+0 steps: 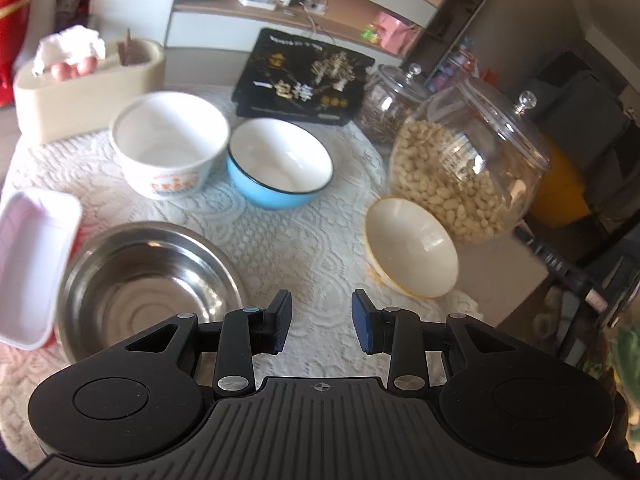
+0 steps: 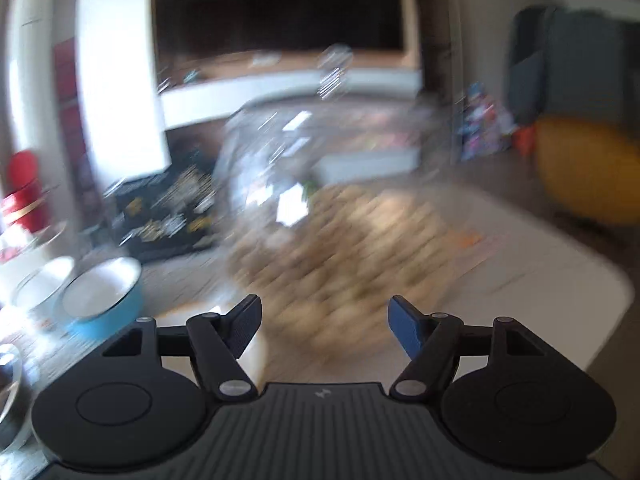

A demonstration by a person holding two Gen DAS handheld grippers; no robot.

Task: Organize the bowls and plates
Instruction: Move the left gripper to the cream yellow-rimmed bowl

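Note:
In the left wrist view my left gripper (image 1: 322, 326) is open and empty above the lace tablecloth. A steel bowl (image 1: 148, 284) sits just left of it. A small cream bowl (image 1: 412, 248) sits tilted to its right, against a jar. Further back stand a white printed bowl (image 1: 168, 144) and a blue bowl (image 1: 280, 164), side by side. A white rectangular tray (image 1: 30, 264) lies at the left edge. The right wrist view is blurred; my right gripper (image 2: 324, 326) is open and empty, with the blue bowl (image 2: 106, 296) at its left.
A glass jar of pale nuts (image 1: 468, 160) and a second glass jar (image 1: 388, 100) stand at the right. A black printed box (image 1: 304, 76) lies at the back, a beige tissue holder (image 1: 88, 84) at back left. The table edge (image 1: 516, 280) runs at the right.

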